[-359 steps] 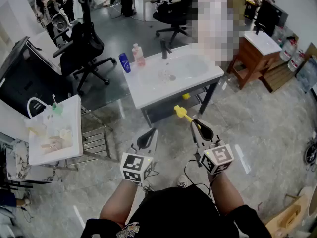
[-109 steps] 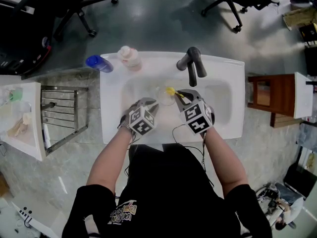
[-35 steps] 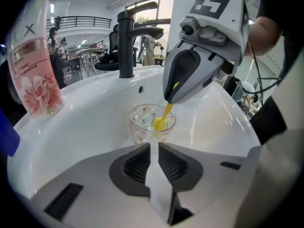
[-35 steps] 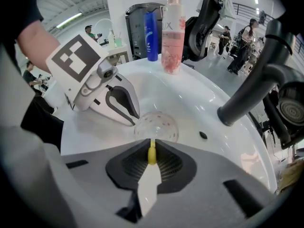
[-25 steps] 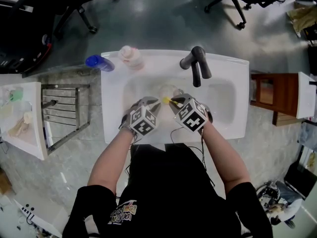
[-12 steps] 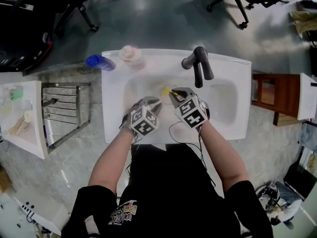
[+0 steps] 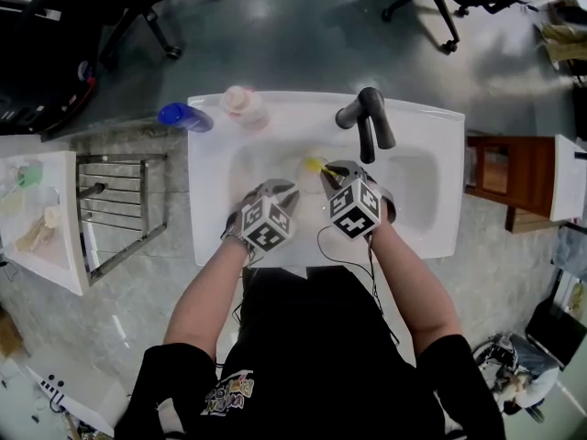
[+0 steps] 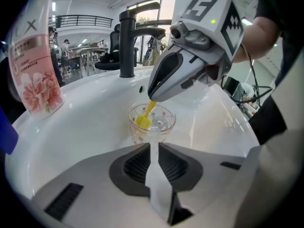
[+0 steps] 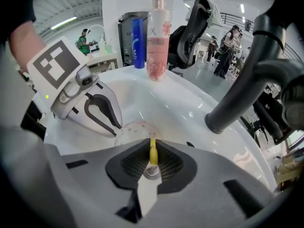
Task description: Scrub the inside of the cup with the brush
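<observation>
My left tool (image 8: pixel 152 145) clamps the near wall of the cup (image 8: pixel 159 123), which sits just ahead of it in the sink (image 8: pixel 85 127). My right tool (image 9: pixel 152 147) grips the brush (image 8: pixel 144 119), its head down inside the cup. I should sweep gently round the wall, bracing against tipping.

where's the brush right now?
In the left gripper view, the yellow brush dips into the cup in the sink, held by the right gripper.

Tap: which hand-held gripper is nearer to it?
Right. The right hand-held gripper is just in front of the tap; the left hand-held gripper sits farther away, to its left.
</observation>
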### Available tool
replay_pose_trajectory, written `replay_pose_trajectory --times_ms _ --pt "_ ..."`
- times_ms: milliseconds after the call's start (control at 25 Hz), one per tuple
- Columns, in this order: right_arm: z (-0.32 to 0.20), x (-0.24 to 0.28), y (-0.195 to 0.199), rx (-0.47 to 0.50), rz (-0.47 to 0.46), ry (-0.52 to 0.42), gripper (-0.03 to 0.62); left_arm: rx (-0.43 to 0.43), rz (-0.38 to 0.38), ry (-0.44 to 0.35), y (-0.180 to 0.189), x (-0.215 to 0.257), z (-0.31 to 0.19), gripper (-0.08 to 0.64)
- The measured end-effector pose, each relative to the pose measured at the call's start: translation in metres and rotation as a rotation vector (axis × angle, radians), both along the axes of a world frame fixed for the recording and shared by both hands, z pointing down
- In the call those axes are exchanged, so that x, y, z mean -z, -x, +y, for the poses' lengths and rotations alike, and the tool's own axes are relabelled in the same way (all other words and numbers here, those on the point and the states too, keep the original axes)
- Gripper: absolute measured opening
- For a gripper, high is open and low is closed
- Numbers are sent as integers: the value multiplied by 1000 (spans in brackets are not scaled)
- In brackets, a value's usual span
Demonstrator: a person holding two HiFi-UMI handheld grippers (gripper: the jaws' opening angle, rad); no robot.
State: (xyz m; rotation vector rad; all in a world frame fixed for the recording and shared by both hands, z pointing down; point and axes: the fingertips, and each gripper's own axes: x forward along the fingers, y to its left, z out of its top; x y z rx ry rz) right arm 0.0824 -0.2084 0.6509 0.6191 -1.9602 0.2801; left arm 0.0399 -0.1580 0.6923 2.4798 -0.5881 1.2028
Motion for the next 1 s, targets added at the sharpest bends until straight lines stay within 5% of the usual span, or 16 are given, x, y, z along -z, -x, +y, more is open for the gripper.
replay_pose_trajectory --times_ms 520,1000 --pt "26 -4 -11 97 100 91 37 5 0 -4 1 0 -1 48" --pt "38 1 3 15 -53 187 37 0 -6 -6 0 2 -1 48"
